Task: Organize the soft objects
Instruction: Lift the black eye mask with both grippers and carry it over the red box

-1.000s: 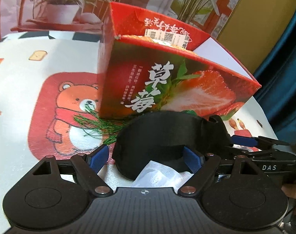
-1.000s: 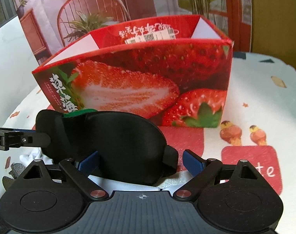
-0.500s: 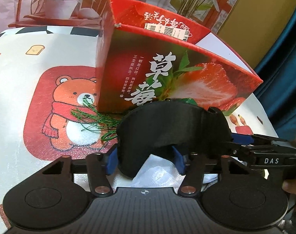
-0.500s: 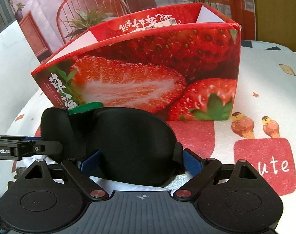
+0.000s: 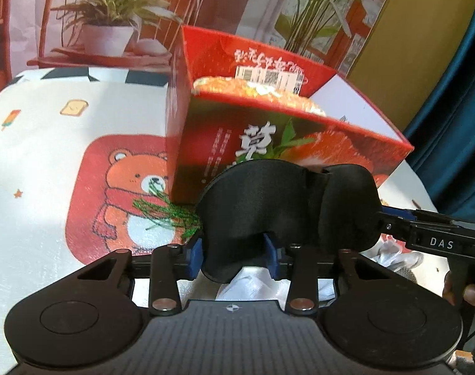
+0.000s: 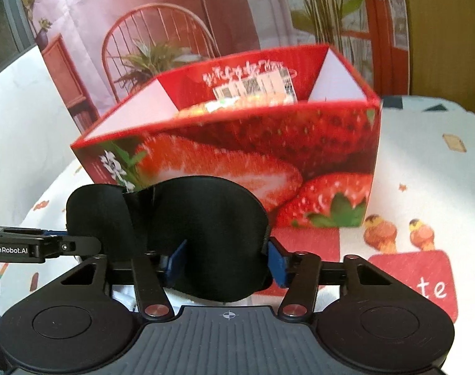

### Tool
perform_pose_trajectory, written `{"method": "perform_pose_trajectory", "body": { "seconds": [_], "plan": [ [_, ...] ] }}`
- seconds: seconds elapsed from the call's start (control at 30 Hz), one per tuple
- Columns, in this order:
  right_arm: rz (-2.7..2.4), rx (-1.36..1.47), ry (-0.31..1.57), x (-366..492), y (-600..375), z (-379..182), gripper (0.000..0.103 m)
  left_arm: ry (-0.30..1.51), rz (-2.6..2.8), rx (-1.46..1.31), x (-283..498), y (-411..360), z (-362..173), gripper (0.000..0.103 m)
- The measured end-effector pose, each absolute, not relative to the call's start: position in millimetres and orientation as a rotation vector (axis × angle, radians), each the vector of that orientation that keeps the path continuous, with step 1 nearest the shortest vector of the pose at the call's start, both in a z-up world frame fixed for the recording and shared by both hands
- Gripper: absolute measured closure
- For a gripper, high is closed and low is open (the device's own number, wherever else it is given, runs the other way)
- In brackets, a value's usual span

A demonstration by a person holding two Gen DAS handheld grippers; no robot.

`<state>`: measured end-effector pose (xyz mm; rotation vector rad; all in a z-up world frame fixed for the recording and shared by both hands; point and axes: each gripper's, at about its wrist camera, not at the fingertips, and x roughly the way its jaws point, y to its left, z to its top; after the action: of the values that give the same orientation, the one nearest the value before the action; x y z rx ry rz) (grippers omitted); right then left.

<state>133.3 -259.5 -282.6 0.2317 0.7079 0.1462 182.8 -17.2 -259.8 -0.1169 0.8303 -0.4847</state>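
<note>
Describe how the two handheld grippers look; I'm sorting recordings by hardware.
Both are black, with two round discs and a ribbed plate at the base, silver pivot pins and blue finger pads. The left gripper reads GenRobot.AI on its side, the right gripper DAS.

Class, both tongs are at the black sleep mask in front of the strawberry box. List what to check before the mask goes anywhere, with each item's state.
1. Left tongs on sleep mask, jaws closing: ok.
2. Right tongs on the mask's other end, jaws closing: ok.
3. Strawberry box top open: ok.
4. Room inside beside the orange contents: cannot tell.
5. Green tinsel clear of the mask: cannot tell.
</note>
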Motion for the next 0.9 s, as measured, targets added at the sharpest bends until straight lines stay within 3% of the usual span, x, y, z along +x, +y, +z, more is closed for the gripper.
{"method": "perform_pose_trajectory", "body": {
  "seconds": [0.5,0.9],
  "plan": [
    [0.173,0.185,0.585,127.5,-257.1,-240.7,0.085,0.715,-0.487,-0.092,170.5,-20.1,-228.6,0.079],
    [0.218,0.136,0.496,121.7,-248.1,-203.5,0.091,0.628,-0.507,-0.107,160.4,-17.2,-199.5,0.085]
  ]
}}
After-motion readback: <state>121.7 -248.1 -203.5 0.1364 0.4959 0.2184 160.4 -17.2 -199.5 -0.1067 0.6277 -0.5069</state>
